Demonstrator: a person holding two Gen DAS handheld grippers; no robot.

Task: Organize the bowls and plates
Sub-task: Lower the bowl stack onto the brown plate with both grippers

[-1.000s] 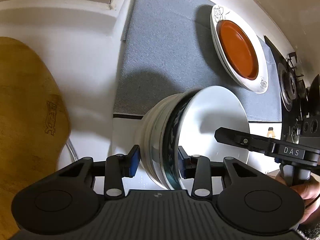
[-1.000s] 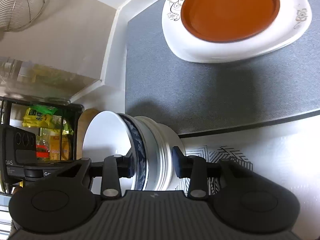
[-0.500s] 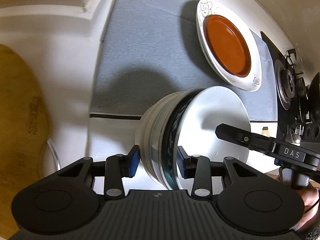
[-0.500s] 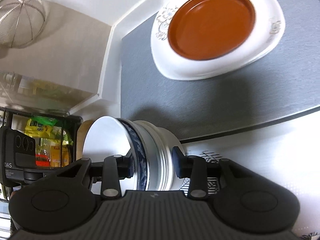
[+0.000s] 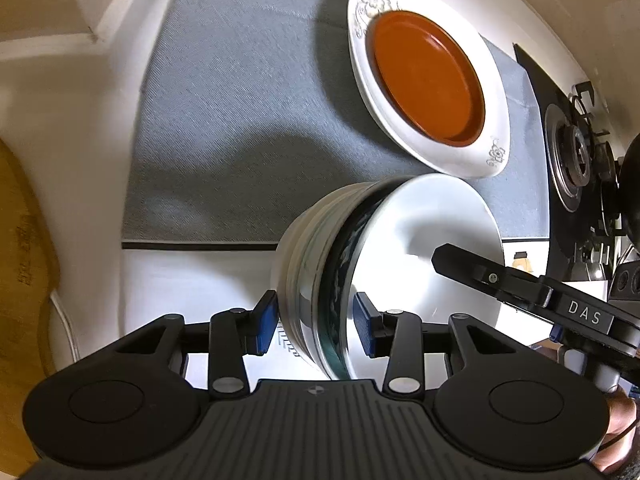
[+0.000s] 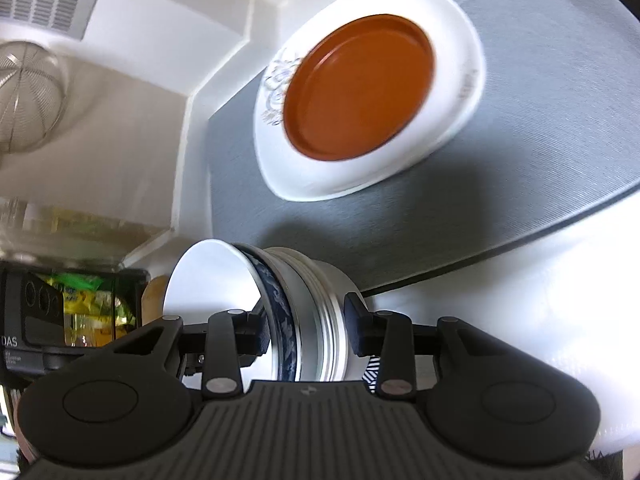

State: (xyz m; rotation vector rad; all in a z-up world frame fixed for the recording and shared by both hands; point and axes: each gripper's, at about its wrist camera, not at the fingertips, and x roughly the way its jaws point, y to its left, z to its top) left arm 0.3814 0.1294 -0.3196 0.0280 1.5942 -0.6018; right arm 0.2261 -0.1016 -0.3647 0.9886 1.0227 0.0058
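A stack of nested bowls (image 5: 340, 264), white and metal outside with a blue patterned rim, is held in the air between both grippers. My left gripper (image 5: 316, 326) is shut on one side of its rim. My right gripper (image 6: 308, 332) is shut on the opposite side of the stack (image 6: 296, 304); its finger (image 5: 480, 272) shows inside the top bowl in the left wrist view. An orange plate (image 5: 424, 80) lies in a white flowered plate (image 5: 472, 152) on a grey mat (image 5: 240, 120); they also show in the right wrist view, the orange plate (image 6: 360, 84) and the white plate (image 6: 360, 184).
A gas hob (image 5: 576, 160) stands at the right of the mat. A wooden board (image 5: 20, 260) lies at the left. A wire strainer (image 6: 24, 96) hangs on the wall, and a black rack with packets (image 6: 88, 304) stands at the left. A white patterned mat (image 6: 520, 300) lies below the stack.
Both grippers have lifted the bowl stack higher and moved it toward the plates, which now sit lower and more central in both views. The grip is unchanged.
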